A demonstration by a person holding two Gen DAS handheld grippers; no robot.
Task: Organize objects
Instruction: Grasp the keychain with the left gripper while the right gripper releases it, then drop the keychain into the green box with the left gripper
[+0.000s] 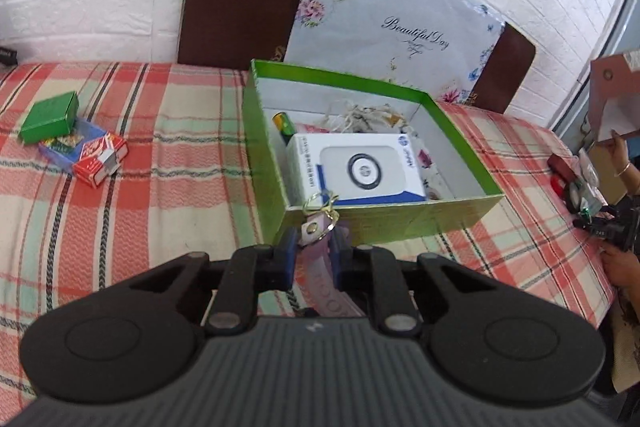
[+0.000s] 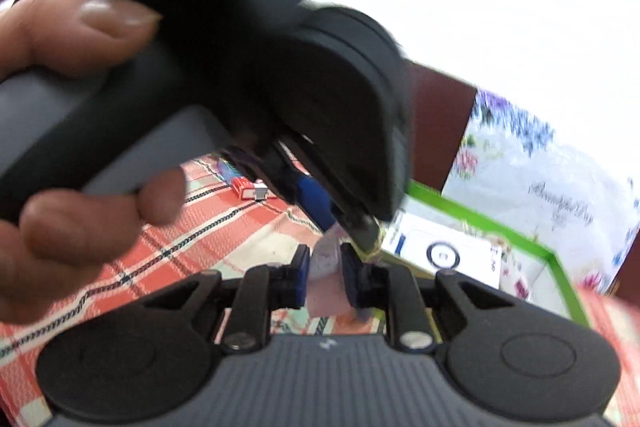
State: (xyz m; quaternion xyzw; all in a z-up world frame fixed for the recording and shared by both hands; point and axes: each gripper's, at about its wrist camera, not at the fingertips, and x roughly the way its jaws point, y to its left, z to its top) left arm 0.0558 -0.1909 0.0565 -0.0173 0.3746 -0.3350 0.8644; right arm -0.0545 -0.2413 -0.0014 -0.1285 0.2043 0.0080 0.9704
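My left gripper [image 1: 314, 243] is shut on a lilac strap with a keyring and gold tag [image 1: 318, 227], held just in front of the near wall of the green box [image 1: 384, 223]. The box holds a white device carton [image 1: 356, 167], a green battery [image 1: 285, 125] and tangled white cord [image 1: 368, 115]. My right gripper [image 2: 325, 267] is closed on a pale pink-white piece [image 2: 326, 259], close under the left gripper's body [image 2: 248, 59]; the view is blurred. The green box [image 2: 556, 255] lies ahead of it to the right.
A green packet [image 1: 50, 117], a blue packet [image 1: 64, 147] and a red-white packet [image 1: 100, 161] lie at the left on the checked cloth [image 1: 160, 187]. A floral bag [image 1: 384, 23] and brown chair backs stand behind the box. Another person's hands and clutter are at the right edge.
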